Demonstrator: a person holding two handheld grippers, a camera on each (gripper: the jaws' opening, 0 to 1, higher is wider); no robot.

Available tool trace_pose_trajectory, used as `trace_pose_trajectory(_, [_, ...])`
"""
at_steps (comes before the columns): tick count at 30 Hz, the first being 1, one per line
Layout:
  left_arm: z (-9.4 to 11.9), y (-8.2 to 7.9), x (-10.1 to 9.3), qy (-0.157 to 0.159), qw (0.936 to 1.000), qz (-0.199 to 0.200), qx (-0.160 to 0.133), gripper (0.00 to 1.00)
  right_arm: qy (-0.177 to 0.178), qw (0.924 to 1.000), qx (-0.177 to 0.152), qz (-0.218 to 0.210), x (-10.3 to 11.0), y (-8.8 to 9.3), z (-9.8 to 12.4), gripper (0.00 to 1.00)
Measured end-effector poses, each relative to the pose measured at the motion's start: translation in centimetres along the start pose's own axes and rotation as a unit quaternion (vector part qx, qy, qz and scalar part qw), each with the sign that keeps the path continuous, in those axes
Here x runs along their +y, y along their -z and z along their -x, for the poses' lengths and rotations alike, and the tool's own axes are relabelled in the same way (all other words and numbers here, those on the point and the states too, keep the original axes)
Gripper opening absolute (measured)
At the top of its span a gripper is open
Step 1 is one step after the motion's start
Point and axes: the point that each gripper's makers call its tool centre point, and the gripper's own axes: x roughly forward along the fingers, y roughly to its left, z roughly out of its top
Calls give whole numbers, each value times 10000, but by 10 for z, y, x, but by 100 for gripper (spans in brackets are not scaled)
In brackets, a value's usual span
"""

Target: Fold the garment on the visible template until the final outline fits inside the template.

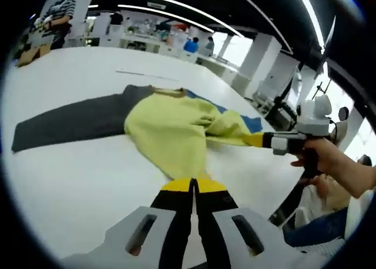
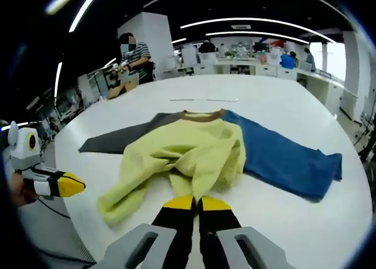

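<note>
A sweatshirt with a yellow body (image 1: 170, 125) (image 2: 194, 148) lies bunched on the white table (image 1: 70, 181) (image 2: 282, 228). Its dark grey sleeve (image 1: 70, 122) (image 2: 117, 141) is spread flat one way and its blue sleeve (image 2: 288, 157) (image 1: 252, 123) the other. My right gripper (image 2: 197, 201) (image 1: 258, 140) is shut on a pulled-out fold of the yellow cloth. My left gripper (image 1: 192, 184) is shut, with the yellow hem ending just ahead of its tips. In the right gripper view the left gripper (image 2: 73, 185) sits beside the table edge, apart from the cloth.
A thin line (image 1: 147, 75) (image 2: 202, 99) is marked on the table beyond the collar. A hand (image 1: 329, 157) holds the right gripper off the table's edge. A person (image 1: 59, 13) (image 2: 132, 54) stands at the far corner, with desks and other people behind.
</note>
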Motion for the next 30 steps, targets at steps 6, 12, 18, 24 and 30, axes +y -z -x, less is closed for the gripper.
trace_pose_trajectory(6, [-6,26,-13,135,9995,89,276,14,3,10000,61,-40,-2,2,-1,0])
trace_pose_trajectory(12, [-18,33,-25,282,9988,-200,341,22,18,9999,110,-74,-2,5,-3,0])
trace_pose_trajectory(18, [-37,34,-26,260,9989,-150,363,22,27,9998,131,-129,-2,8,-3,0])
trace_pose_trajectory(24, [-46,35,-21,95,9988,354,313,16,33,9998,125,-167,-3,7,-4,0])
trace_pose_trajectory(30, [-40,24,-8,-64,9987,479,140,1,-1,9998,152,-154,-1,10,-4,0])
